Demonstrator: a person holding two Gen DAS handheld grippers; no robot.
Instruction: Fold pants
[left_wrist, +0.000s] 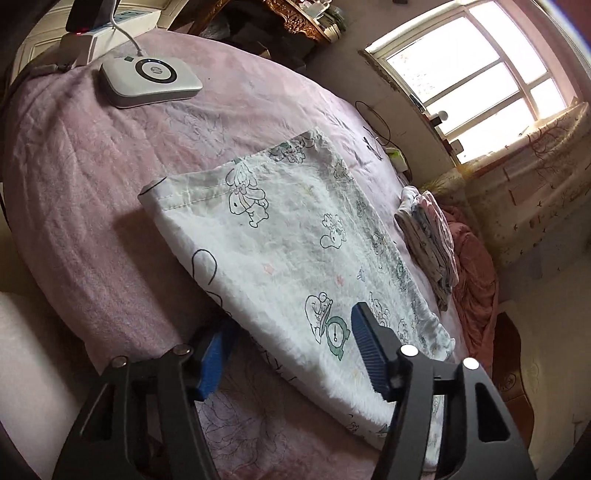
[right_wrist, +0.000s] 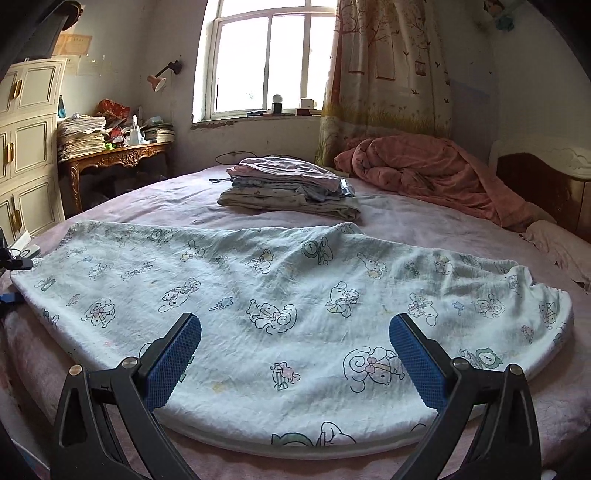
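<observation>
Left hand-held gripper (left_wrist: 291, 354) is straddling the near edge of the cartoon-print pants (left_wrist: 295, 236), pads not pressing; right hand-held gripper (right_wrist: 295, 354) is hovering released above them; pants are lying flat on the pink bed (right_wrist: 147, 206), folded clothes stack (right_wrist: 288, 188) sitting beyond

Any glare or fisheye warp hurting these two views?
Left wrist: window blown out white, bed edge bowed, near left finger soft. Right wrist: window overexposed too, pants evenly lit, print sharp, hem curved by the lens.

Open right tool (right_wrist: 295, 363) hovers over printed pants (right_wrist: 277, 291) on bed (right_wrist: 424, 221).
</observation>
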